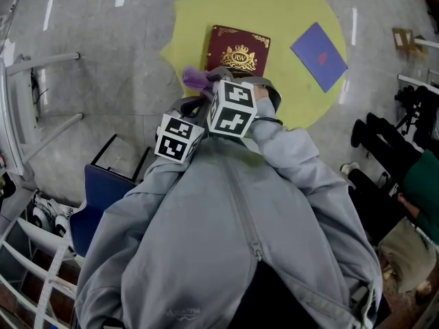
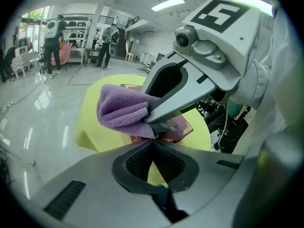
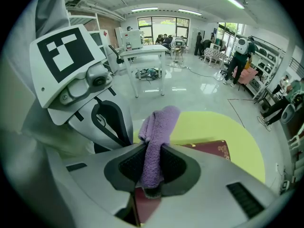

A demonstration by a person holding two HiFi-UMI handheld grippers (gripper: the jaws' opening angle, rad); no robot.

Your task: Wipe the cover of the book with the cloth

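Book (image 1: 238,51), maroon with a gold crest, lies flat on the round yellow desk (image 1: 288,5), just ahead of both claws, with its long axis running away from the person. The right claw (image 3: 152,163) is clenched on the folded purple cloth (image 1: 197,79). The cloth sticks out past the tips and hangs over the book's near left corner; whether it touches the cover I cannot tell. The left claw (image 2: 153,144) is closed on nothing, just beside the right one and a little nearer the person. The right claw is therefore the nearer and the one placed to wipe, probably by lowering onto the cover and then stroking along the long axis toward the far edge. Bare desk shows around the book. A blue booklet (image 1: 319,46) lies well apart on the right, so strokes running off the edges have room.
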